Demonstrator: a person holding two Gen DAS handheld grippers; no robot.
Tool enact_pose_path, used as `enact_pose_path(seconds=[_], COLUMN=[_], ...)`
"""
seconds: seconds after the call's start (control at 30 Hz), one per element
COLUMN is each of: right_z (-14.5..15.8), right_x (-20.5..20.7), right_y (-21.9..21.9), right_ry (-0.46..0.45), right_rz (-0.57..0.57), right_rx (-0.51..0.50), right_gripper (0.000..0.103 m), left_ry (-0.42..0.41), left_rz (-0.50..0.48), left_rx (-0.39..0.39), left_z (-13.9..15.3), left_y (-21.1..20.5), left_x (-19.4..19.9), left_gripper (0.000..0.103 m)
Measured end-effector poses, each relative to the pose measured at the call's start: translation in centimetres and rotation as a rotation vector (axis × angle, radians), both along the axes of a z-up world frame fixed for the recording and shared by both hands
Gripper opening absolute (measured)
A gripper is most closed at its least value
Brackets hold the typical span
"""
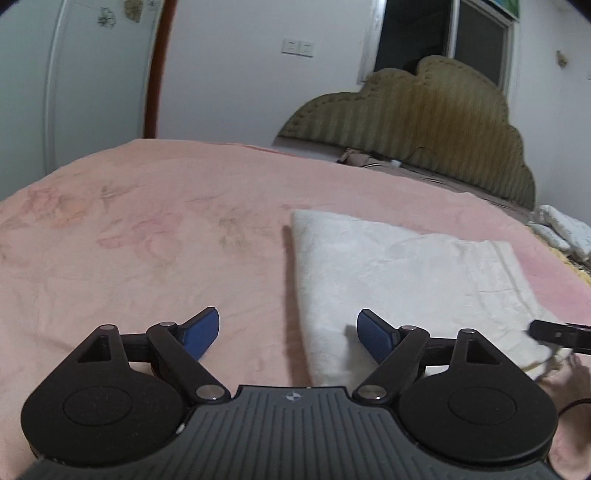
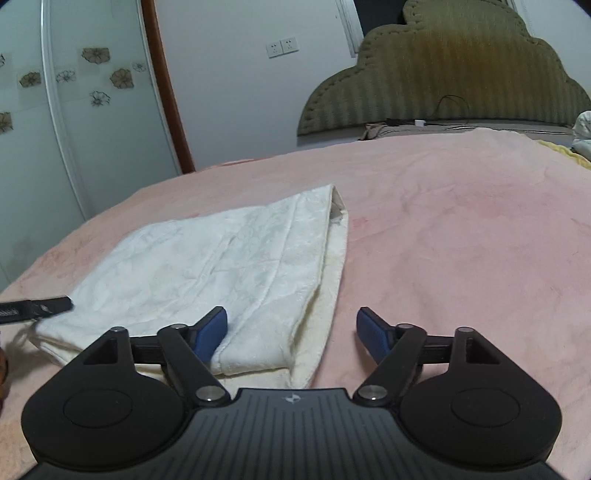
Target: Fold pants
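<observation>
Pink blanket (image 1: 147, 240) covers the bed, with an olive scalloped headboard (image 1: 424, 122) against the white wall beyond. White pants (image 1: 388, 266) lie folded flat on the blanket, their long axis running from the near edge away toward the headboard.

From the left wrist view, the left gripper (image 1: 288, 332) hangs low over the blanket, its blue-padded fingers (image 1: 201, 332) spread wide and gripping nothing; the right-hand finger sits over the near left corner of the pants, the other over bare blanket. Only this view shows a pile of white cloth (image 1: 565, 232) at the far right edge, and a dark window (image 1: 443, 33) above the headboard.

From the right wrist view, the pants (image 2: 207, 269) show stacked layers along their right edge. The right gripper (image 2: 291, 330) also stands wide apart and holds nothing, its left finger (image 2: 212, 334) over the near right corner of the pants. Flower decals (image 2: 96, 55) on a pale door panel appear clearly here.
</observation>
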State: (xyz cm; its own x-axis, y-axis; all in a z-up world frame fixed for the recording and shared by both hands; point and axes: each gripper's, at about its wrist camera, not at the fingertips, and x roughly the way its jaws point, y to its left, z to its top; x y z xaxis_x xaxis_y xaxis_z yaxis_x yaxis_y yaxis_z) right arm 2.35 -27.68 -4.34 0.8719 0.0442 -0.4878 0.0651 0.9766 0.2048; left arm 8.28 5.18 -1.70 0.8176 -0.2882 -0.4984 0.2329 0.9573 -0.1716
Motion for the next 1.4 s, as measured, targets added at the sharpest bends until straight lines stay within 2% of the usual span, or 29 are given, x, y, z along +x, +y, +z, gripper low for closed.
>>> enact_pose_path(seconds=[0.1, 0.23, 0.4, 0.5, 0.57, 0.67, 0.73, 0.87, 0.93, 1.0, 1.03, 1.1, 1.4], right_z=[-0.1, -0.6, -0.6, -0.7, -0.7, -0.6, -0.4, -0.1, -0.2, -0.1, -0.3, -0.3, -0.3], right_x=[0.4, 1.3, 3.0, 3.9, 4.7, 5.9, 6.4, 5.9, 5.3, 4.9, 4.9, 4.9, 4.9], right_y=[-0.5, -2.7, -5.6, -7.0, -7.4, -6.9, -6.1, -3.3, -2.3, -2.4, -2.7, -3.1, -3.2], right_ry=[0.016, 0.062, 0.085, 0.098, 0.106, 0.111, 0.107, 0.08, 0.065, 0.064, 0.073, 0.068, 0.061], right_rz=[0.007, 0.061, 0.157, 0.215, 0.259, 0.295, 0.286, 0.236, 0.214, 0.169, 0.15, 0.15, 0.152], right_rx=[0.033, 0.191, 0.307, 0.372, 0.4, 0.38, 0.327, 0.125, 0.053, 0.05, 0.066, 0.098, 0.125], right_gripper=[0.085, 0.085, 0.085, 0.086, 0.086, 0.086, 0.086, 0.085, 0.089, 0.102, 0.103, 0.103, 0.103], left_ry=[0.06, 0.169, 0.318, 0.339, 0.35, 0.339, 0.31, 0.222, 0.196, 0.177, 0.172, 0.164, 0.109], left_rz=[-0.086, -0.169, -0.244, -0.273, -0.274, -0.242, -0.209, -0.096, -0.058, -0.033, -0.023, -0.011, 0.018], left_rx=[-0.042, -0.08, -0.238, -0.334, -0.352, -0.324, -0.269, -0.112, -0.059, -0.028, -0.018, -0.001, 0.073], left_z=[0.2, 0.4, -0.7, -1.4, -1.7, -1.5, -1.3, -0.7, -0.7, -0.9, -0.9, -0.9, -1.2], left_y=[-0.4, -0.6, 0.6, 1.5, 1.5, 0.8, 0.0, -1.3, -1.6, -1.7, -1.7, -1.8, -2.6], left_x=[0.9, 3.7, 7.6, 8.6, 9.2, 9.4, 9.0, 7.4, 6.8, 6.5, 6.4, 6.1, 5.1], left_gripper=[0.087, 0.088, 0.09, 0.096, 0.096, 0.097, 0.097, 0.097, 0.099, 0.102, 0.103, 0.103, 0.103])
